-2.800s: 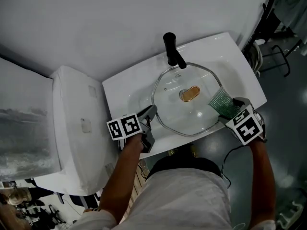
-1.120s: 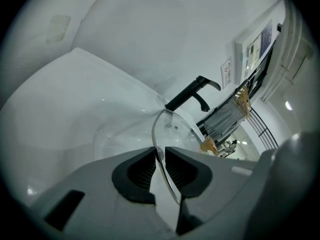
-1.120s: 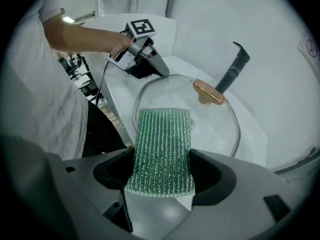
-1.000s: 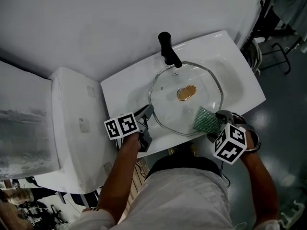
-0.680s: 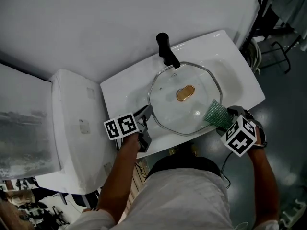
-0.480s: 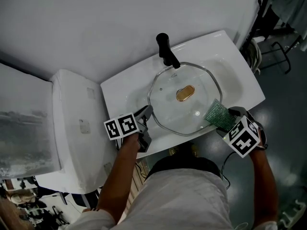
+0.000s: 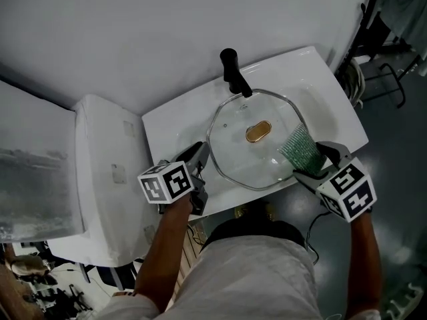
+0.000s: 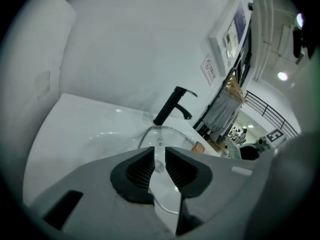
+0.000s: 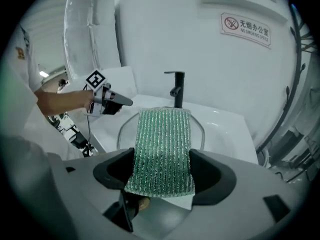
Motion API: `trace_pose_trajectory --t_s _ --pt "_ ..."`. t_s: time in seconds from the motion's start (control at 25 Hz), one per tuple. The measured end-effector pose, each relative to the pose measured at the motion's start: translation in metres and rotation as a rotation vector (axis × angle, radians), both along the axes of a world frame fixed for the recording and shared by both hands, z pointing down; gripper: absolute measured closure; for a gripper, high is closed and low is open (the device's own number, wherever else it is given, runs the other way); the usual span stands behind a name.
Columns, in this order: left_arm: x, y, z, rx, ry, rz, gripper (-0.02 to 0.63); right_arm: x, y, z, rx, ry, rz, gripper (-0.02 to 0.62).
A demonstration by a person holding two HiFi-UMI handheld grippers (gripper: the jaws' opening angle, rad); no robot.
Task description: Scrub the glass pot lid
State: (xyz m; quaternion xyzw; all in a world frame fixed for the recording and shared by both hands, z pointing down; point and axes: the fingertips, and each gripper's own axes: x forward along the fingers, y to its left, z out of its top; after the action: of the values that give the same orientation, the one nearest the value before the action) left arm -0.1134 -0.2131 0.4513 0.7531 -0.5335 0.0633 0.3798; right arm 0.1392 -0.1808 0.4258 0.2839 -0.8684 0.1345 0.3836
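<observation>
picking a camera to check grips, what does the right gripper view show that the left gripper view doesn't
Only the right gripper view: the green scrub pad clamped in the right gripper, and the left gripper seen from outside. Only the left gripper view: the rim of the glass lid pinched between the left jaws. Both: the black faucet, the white sink and the lid.
</observation>
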Motion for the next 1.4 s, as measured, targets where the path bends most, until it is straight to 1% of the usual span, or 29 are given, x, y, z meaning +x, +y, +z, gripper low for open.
trace_pose_trajectory --t_s 0.12,0.32,0.44,0.52,0.6,0.84,1.04,1.2,1.4 --pt "0.012 -0.003 -0.037 0.129 -0.026 0.029 0.537 -0.014 -0.008 -0.022 0.039 -0.119 0.034 0.256" --pt "0.044 -0.004 -0.099 0.359 -0.053 0.111 0.537 -0.036 -0.017 -0.052 0.083 -0.303 0.075 0.256" --pt "0.063 -0.001 -0.125 0.464 -0.080 0.157 0.538 -0.047 -0.019 -0.070 0.108 -0.399 0.085 0.256" --pt "0.073 0.002 -0.138 0.520 -0.116 0.180 0.541 -0.054 -0.019 -0.084 0.133 -0.456 0.078 0.256" --pt "0.081 0.004 -0.148 0.562 -0.138 0.193 0.546 -0.060 -0.019 -0.098 0.161 -0.503 0.073 0.256" --pt "0.094 0.013 -0.177 0.662 -0.107 0.210 0.558 -0.071 -0.014 -0.131 0.255 -0.613 0.063 0.256" --pt "0.105 0.022 -0.197 0.749 -0.144 0.236 0.570 -0.075 -0.005 -0.162 0.380 -0.719 0.054 0.256" --pt "0.110 0.029 -0.209 0.803 -0.132 0.253 0.581 -0.076 -0.002 -0.174 0.442 -0.746 0.059 0.257" --pt "0.109 0.034 -0.215 0.825 -0.128 0.253 0.589 -0.075 0.000 -0.177 0.474 -0.759 0.081 0.258"
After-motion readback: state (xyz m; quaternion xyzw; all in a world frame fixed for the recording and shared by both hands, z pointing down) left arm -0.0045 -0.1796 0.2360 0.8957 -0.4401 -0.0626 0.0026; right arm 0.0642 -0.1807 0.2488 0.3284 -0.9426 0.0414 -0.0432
